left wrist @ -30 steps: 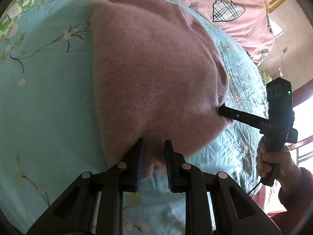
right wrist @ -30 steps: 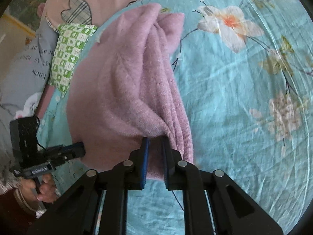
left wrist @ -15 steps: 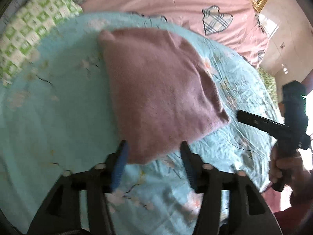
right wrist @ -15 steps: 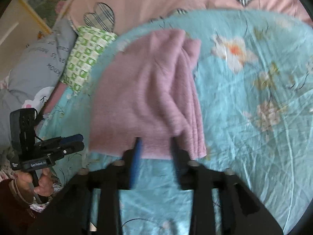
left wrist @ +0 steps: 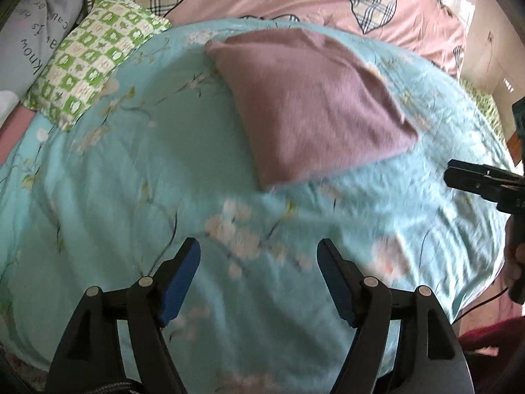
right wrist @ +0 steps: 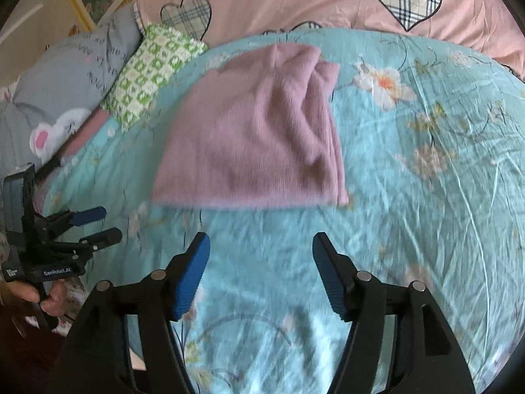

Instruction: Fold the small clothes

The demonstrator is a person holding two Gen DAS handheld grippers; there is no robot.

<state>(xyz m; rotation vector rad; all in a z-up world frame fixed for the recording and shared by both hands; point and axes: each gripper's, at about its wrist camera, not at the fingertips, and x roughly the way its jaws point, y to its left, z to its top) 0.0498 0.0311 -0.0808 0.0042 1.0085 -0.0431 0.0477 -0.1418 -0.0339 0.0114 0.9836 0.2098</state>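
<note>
With both the left gripper and right gripper just opened and empty, the folded pink garment lies upper centre on the bedspread, beyond both, its near hem closer to the right gripper.

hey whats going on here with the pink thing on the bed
A person with a handheld gripper in each hand is folding small clothes on a bed. The pink knit garment lies folded on the teal floral bedspread, and nothing is holding it. The left gripper and right gripper have both just been opening, with only bedspread between their jaws, and sit short of the garment's near edge. The fold looks finished.
</note>
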